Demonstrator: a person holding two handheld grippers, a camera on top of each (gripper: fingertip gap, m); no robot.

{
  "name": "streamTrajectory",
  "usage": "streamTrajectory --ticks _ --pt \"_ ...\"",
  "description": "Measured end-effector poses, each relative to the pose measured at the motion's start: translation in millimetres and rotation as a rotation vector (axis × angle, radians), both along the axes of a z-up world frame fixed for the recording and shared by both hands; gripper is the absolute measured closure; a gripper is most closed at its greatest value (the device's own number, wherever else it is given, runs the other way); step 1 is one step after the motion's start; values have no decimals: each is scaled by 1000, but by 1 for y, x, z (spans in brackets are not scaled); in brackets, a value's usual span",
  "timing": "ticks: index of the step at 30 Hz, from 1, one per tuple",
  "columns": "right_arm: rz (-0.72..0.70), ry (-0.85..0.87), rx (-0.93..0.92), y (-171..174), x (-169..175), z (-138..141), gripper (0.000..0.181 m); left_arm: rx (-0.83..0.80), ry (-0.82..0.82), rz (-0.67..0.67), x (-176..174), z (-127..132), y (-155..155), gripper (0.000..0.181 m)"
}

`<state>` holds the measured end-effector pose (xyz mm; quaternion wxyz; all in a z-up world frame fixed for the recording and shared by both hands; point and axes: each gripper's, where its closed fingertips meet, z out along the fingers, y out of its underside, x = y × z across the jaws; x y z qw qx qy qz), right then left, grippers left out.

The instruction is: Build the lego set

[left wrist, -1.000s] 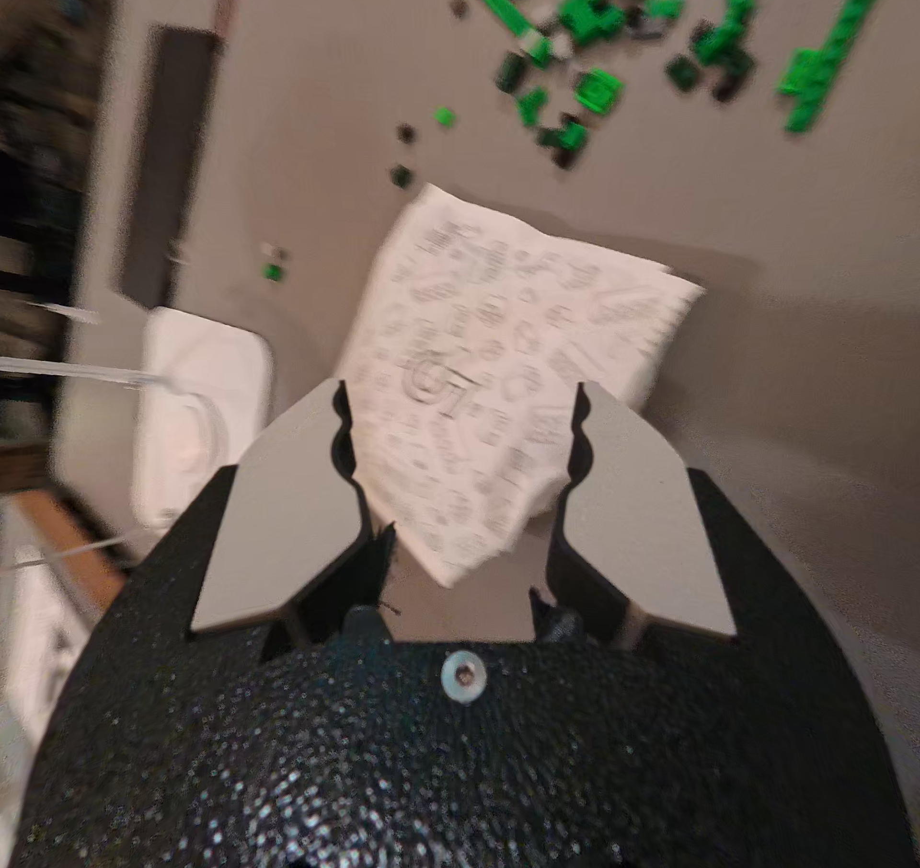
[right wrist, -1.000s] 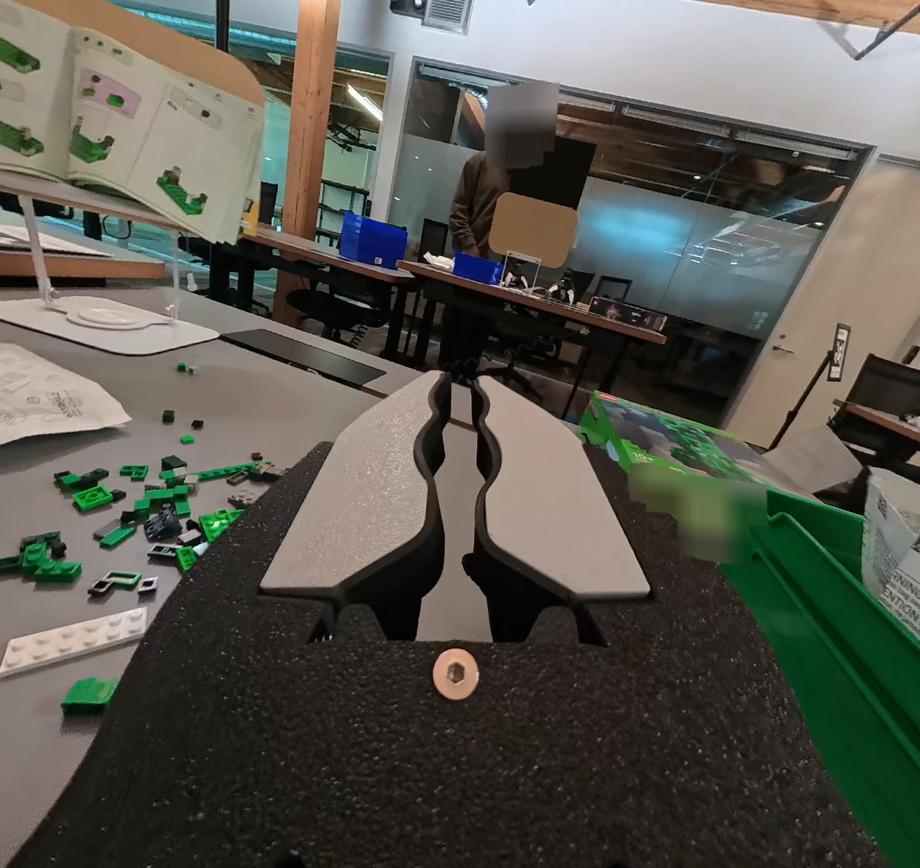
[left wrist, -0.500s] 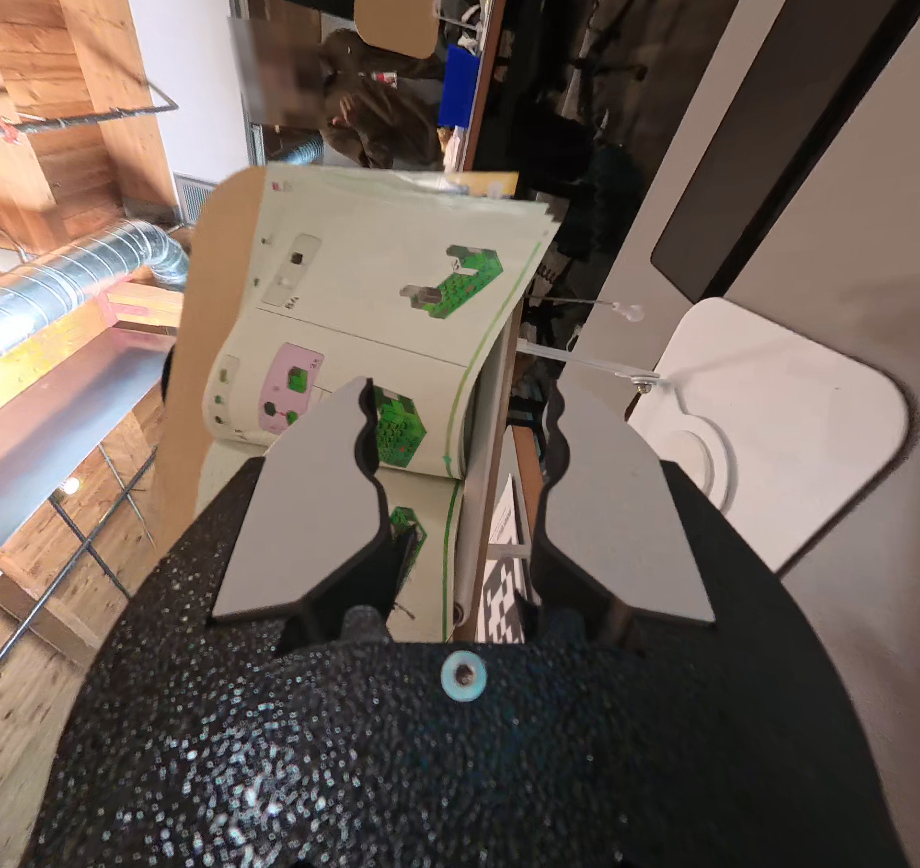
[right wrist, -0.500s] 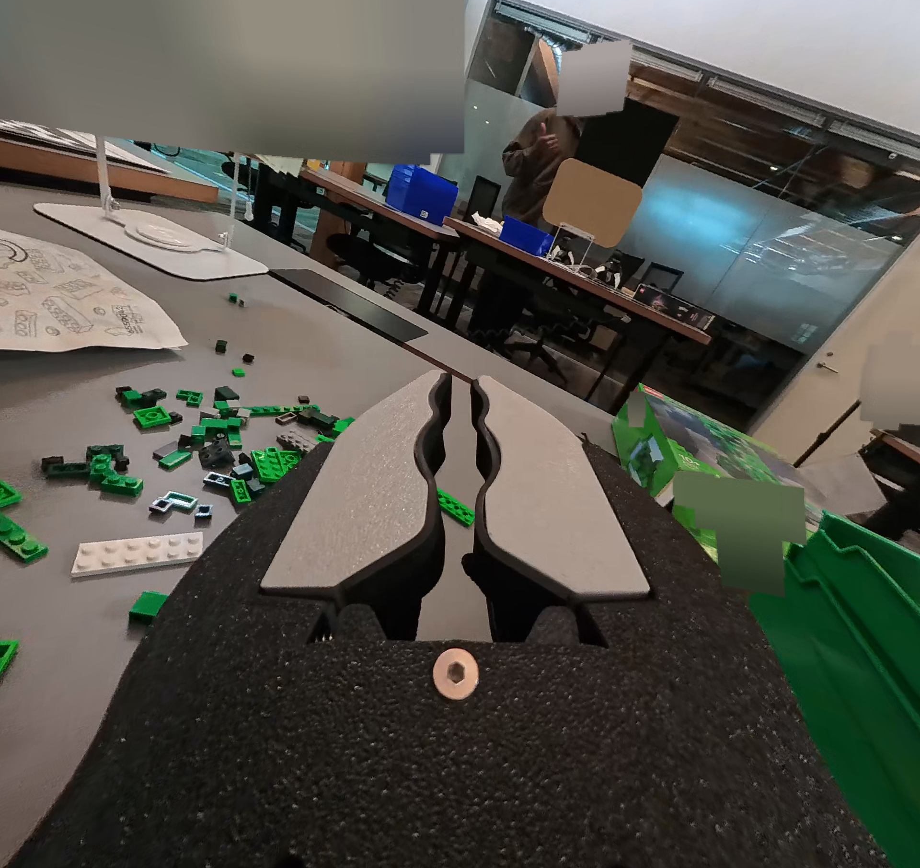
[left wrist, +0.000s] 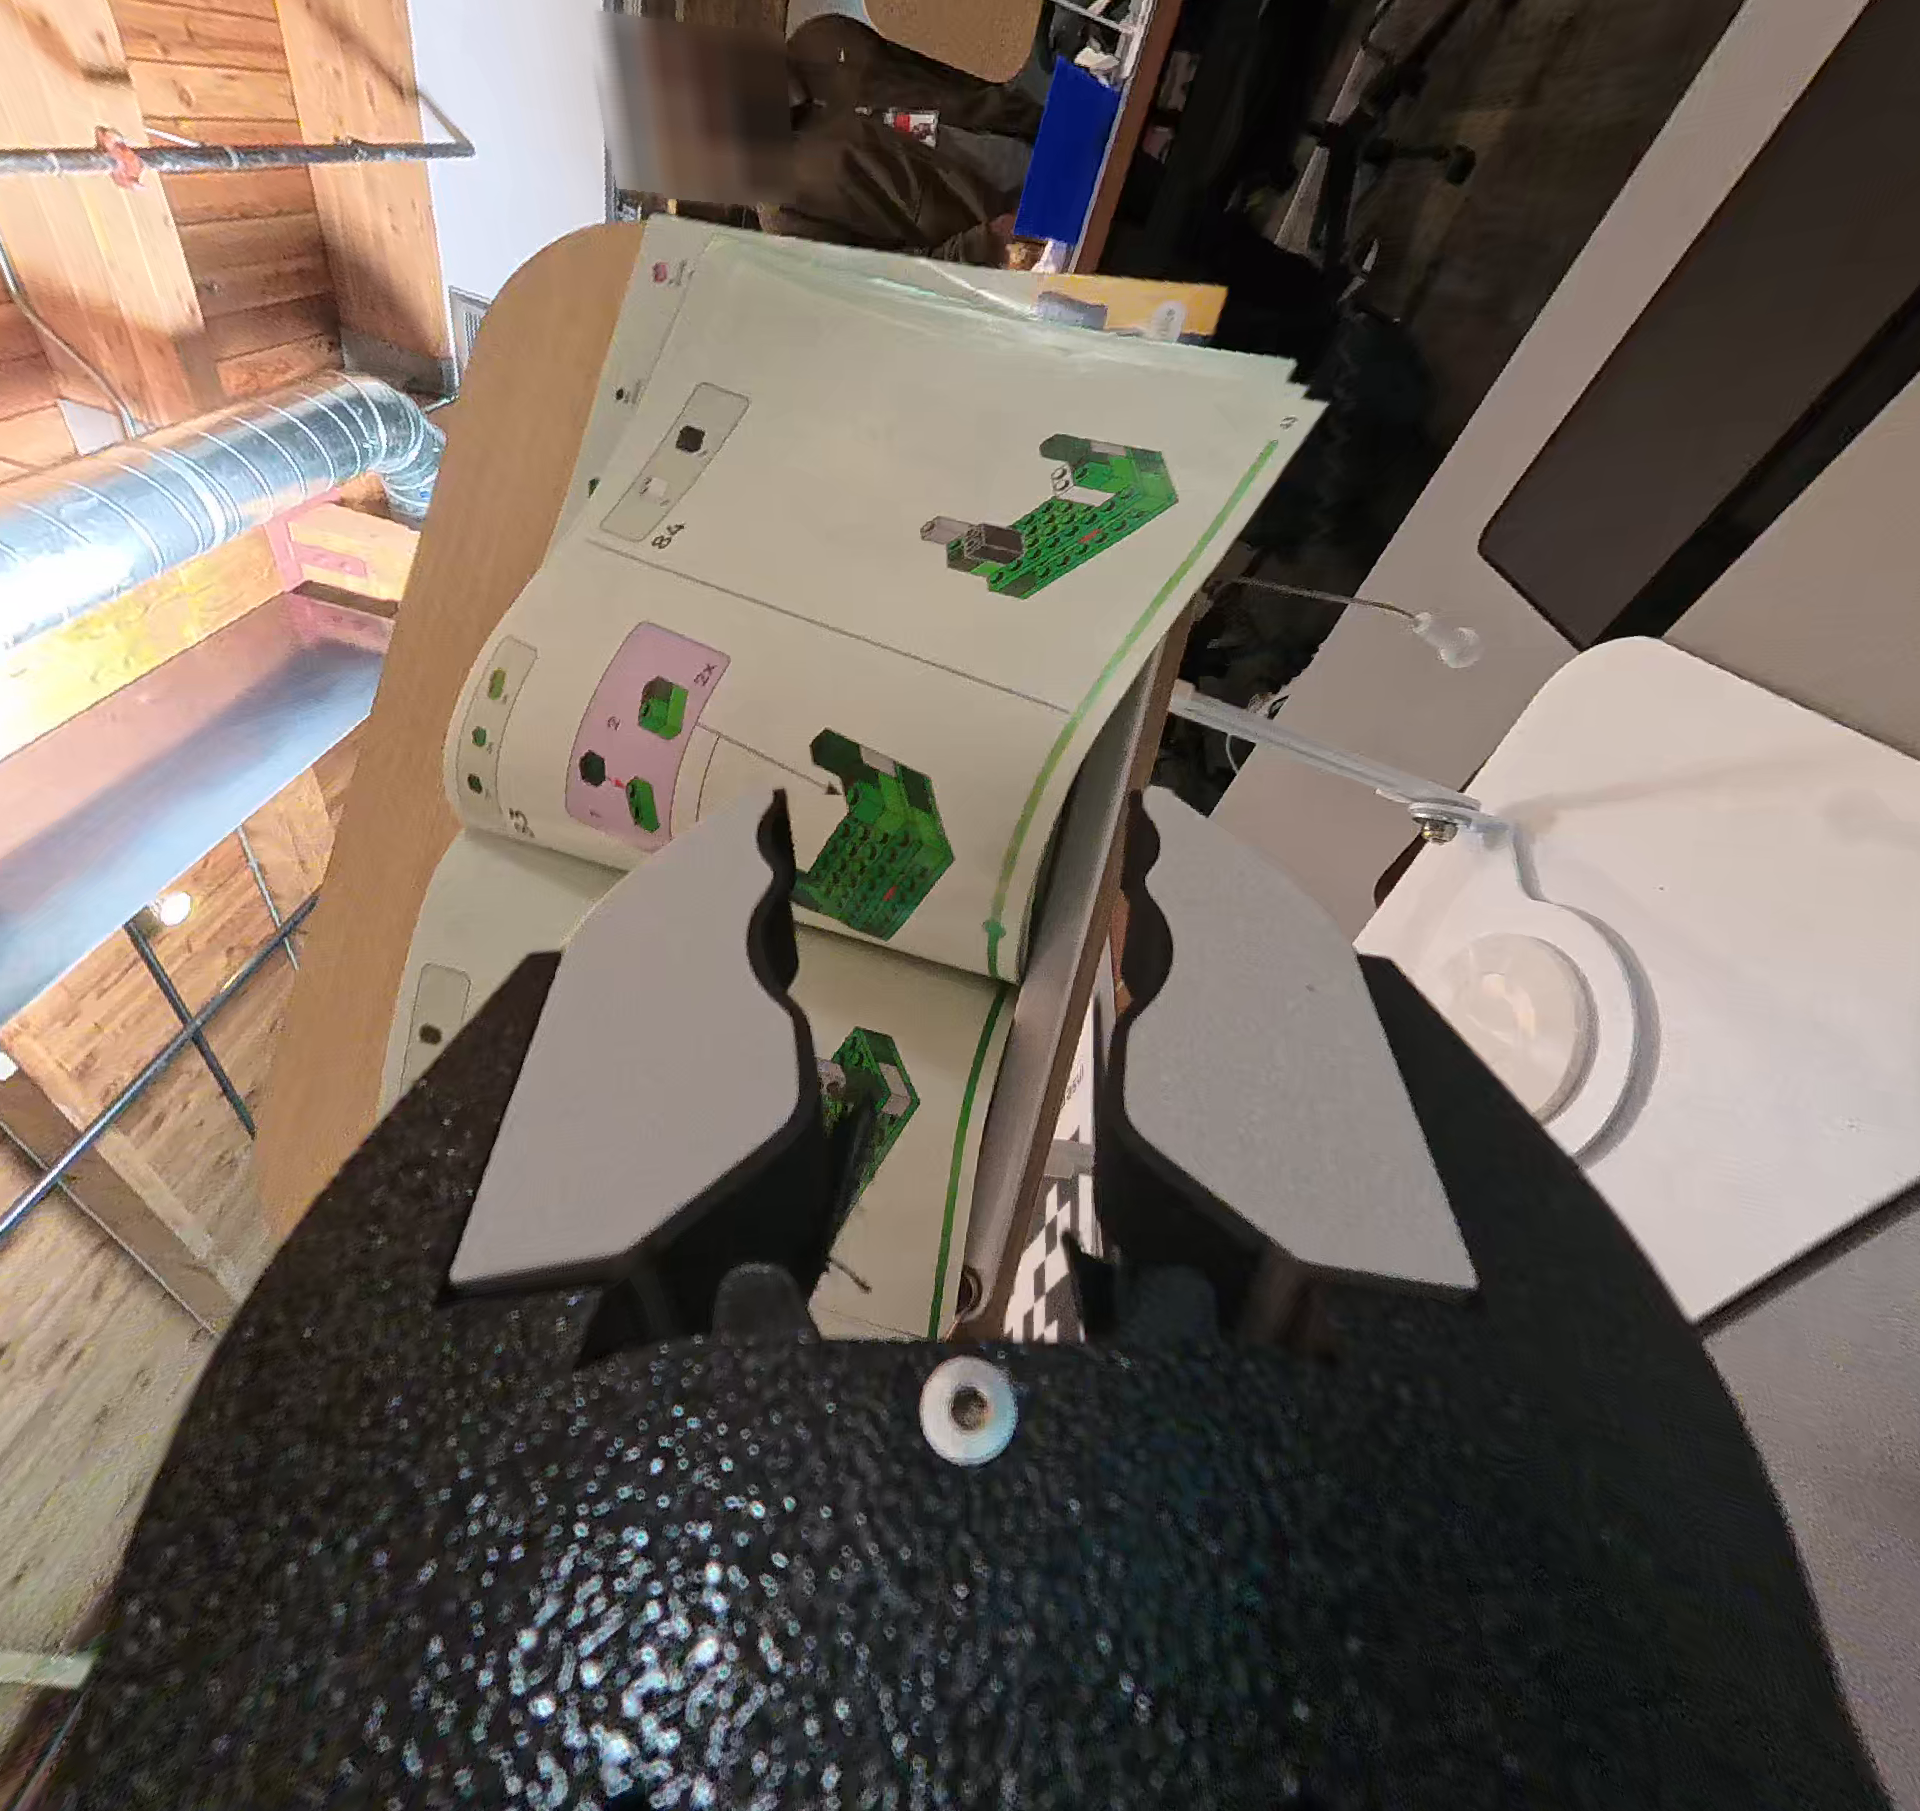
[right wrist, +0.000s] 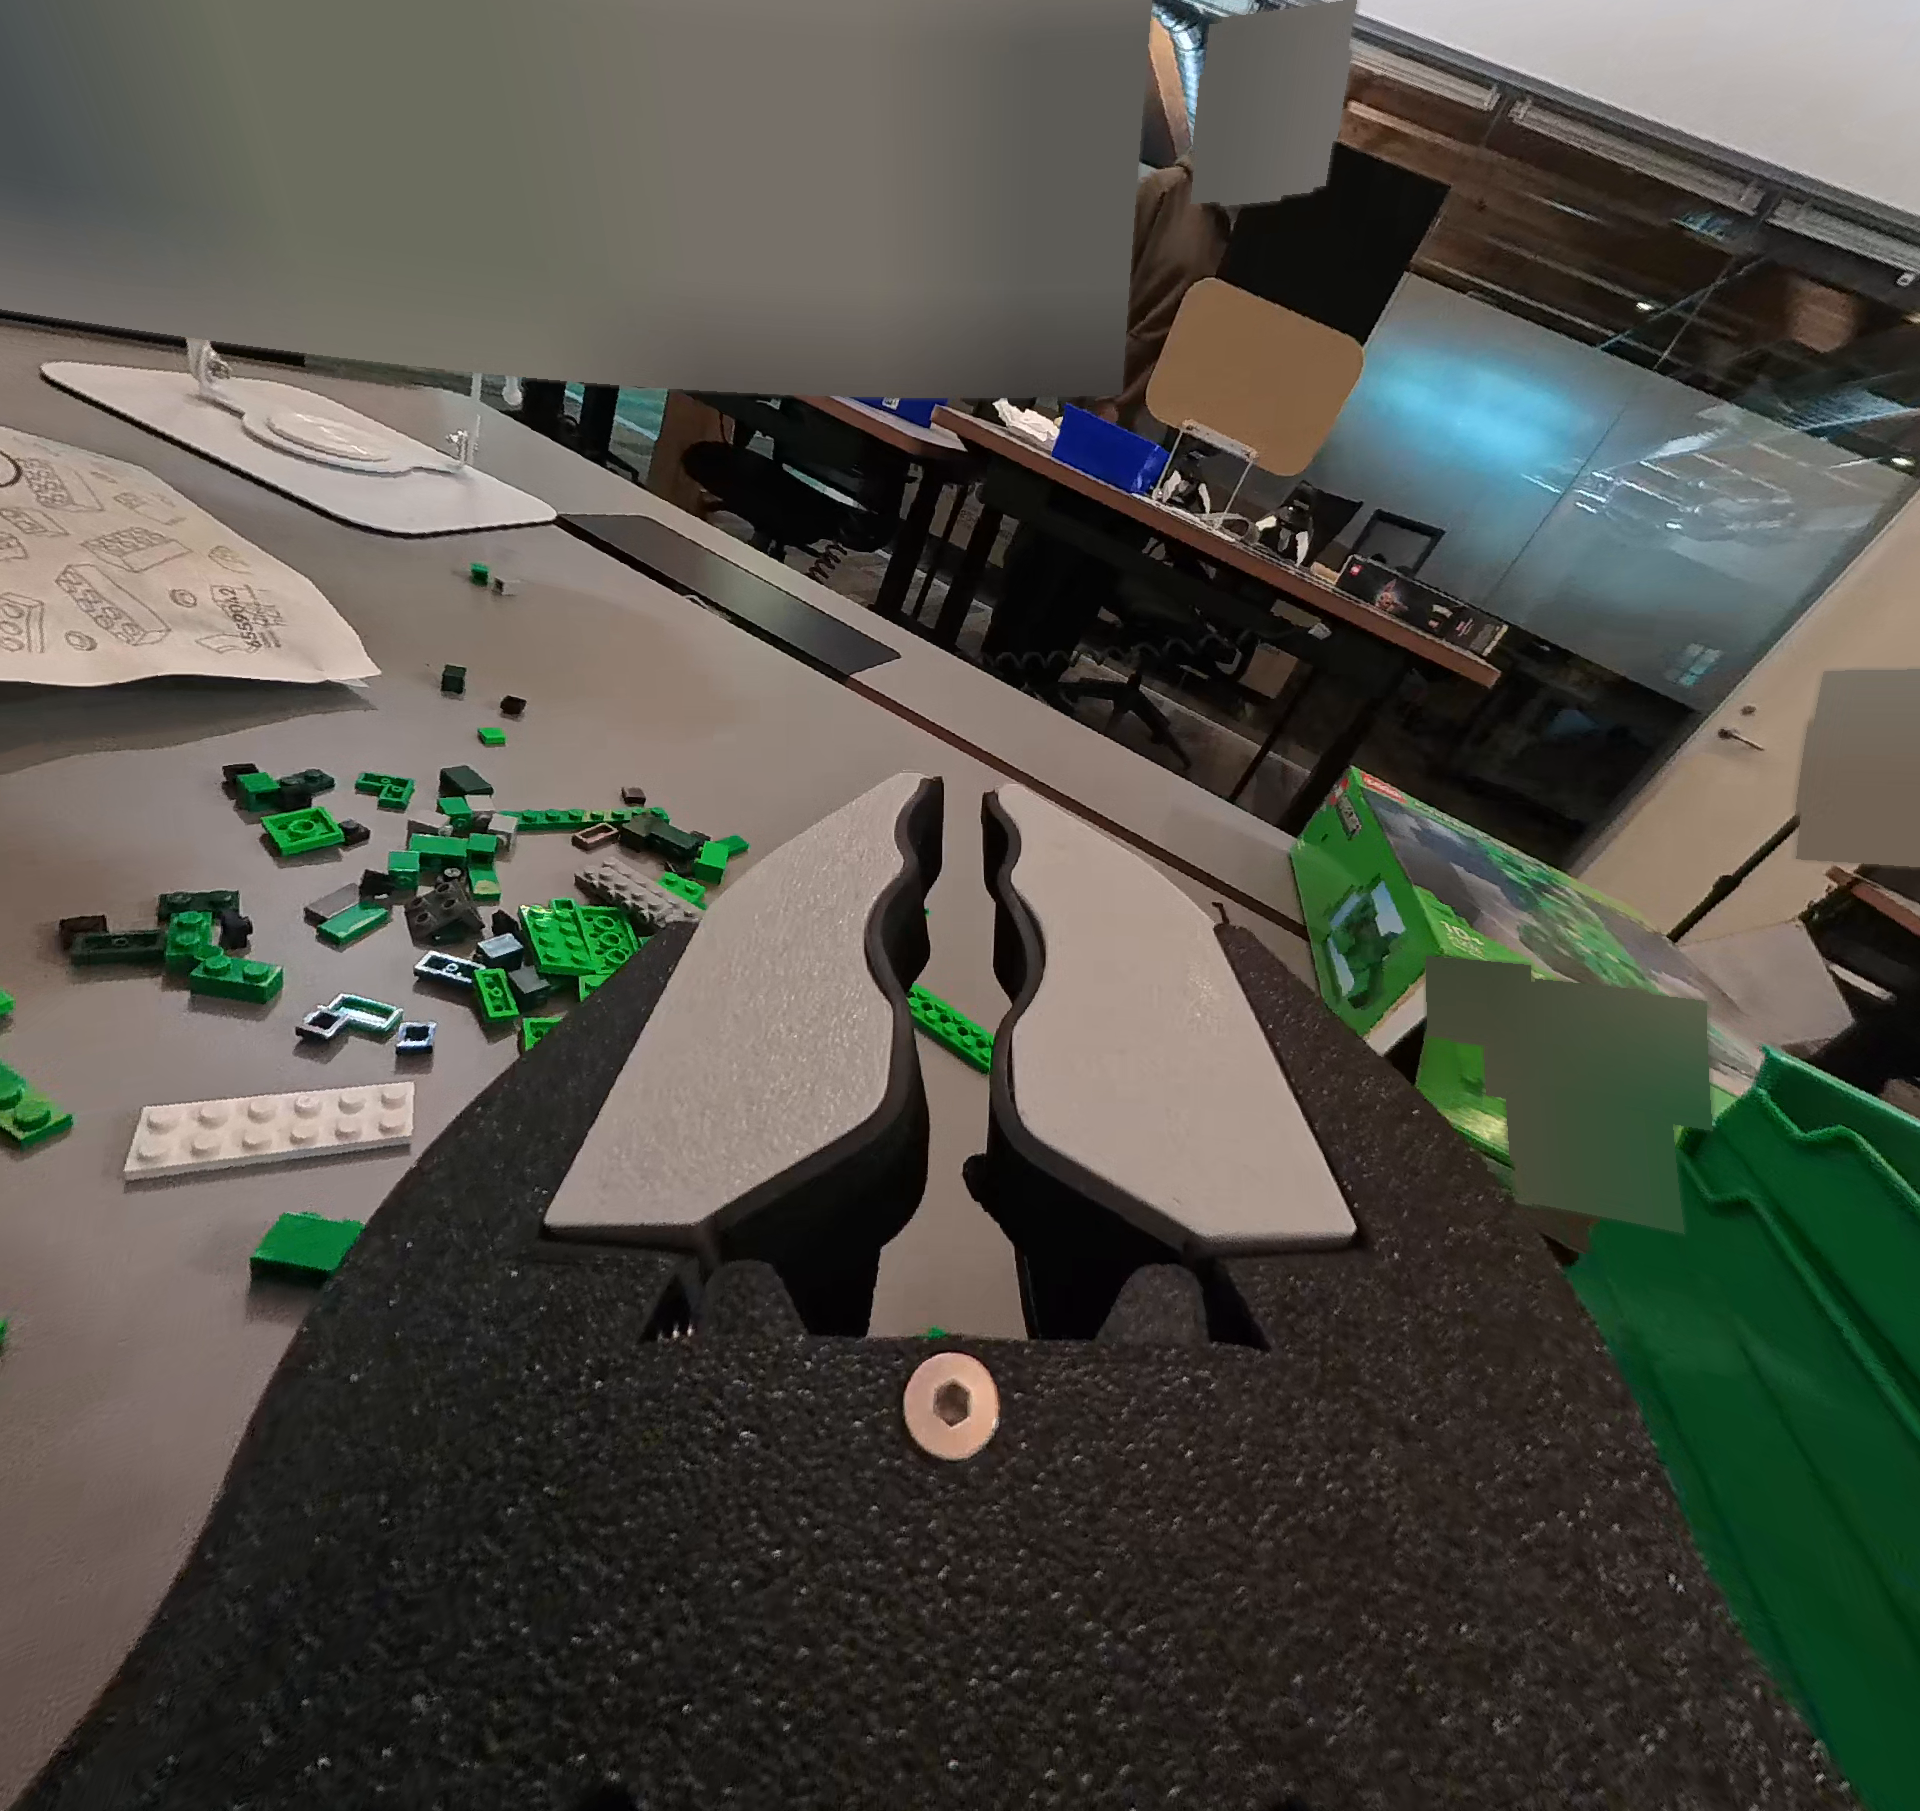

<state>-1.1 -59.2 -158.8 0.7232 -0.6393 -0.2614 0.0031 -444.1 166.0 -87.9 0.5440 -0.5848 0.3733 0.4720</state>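
A second ago the left gripper (left wrist: 961,816) looked down at the white printed paper bag (right wrist: 156,577) on the grey matte surface (right wrist: 727,681); now it points at the open paper instruction booklet (left wrist: 883,598), propped on a tan board (left wrist: 488,670) held by a clear stand with a flat white base (left wrist: 1714,878). Its fingers stay spread wide with nothing between them. I read this as a pause to check the next building step, not a grasp.

The right gripper (right wrist: 963,795) has tipped downward over the same second, so more of the surface shows. Its fingers stand close together, a narrow gap between the tips, holding nothing.

The task's things, the loose plastic lego pieces (right wrist: 468,888), lie scattered on the surface ahead and left of the right gripper: small studded plates and bricks in bright green, dark green, grey and black, glossy and hard-edged. A long white studded plate (right wrist: 270,1127) and a smooth green square tile (right wrist: 307,1245) lie apart, nearer the camera. No assembled part is visible, so the build seems barely begun here.

To the right stand a green printed cardboard box (right wrist: 1382,899) and a ribbed green plastic bin (right wrist: 1766,1346). The grippers' fingers have grey, finely textured faces with wavy inner edges.
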Motion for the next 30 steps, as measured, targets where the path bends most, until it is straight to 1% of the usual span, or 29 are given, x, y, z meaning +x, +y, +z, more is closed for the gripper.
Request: streamTrajectory --ticks 6,12,14,18,23,27,30 --pt "5 2 -13 2 -1 -3 175 37 -39 -25 -4 7 -10 131" --pt "7 0 -21 3 -2 -5 175 -12 35 -7 -6 -1 -5 132" --pt "8 0 -23 3 -2 -6 174 -19 44 5 -5 -1 -3 137" --pt "8 3 -29 4 -2 -7 174 24 94 38 -3 4 -5 144" --pt "9 6 -33 4 -1 -8 174 52 61 46 -6 9 -10 153" --pt "11 6 -35 5 -1 -8 174 16 54 18 -5 3 -9 148" --pt "11 7 -40 5 -1 -9 175 4 82 29 -6 0 -6 143"
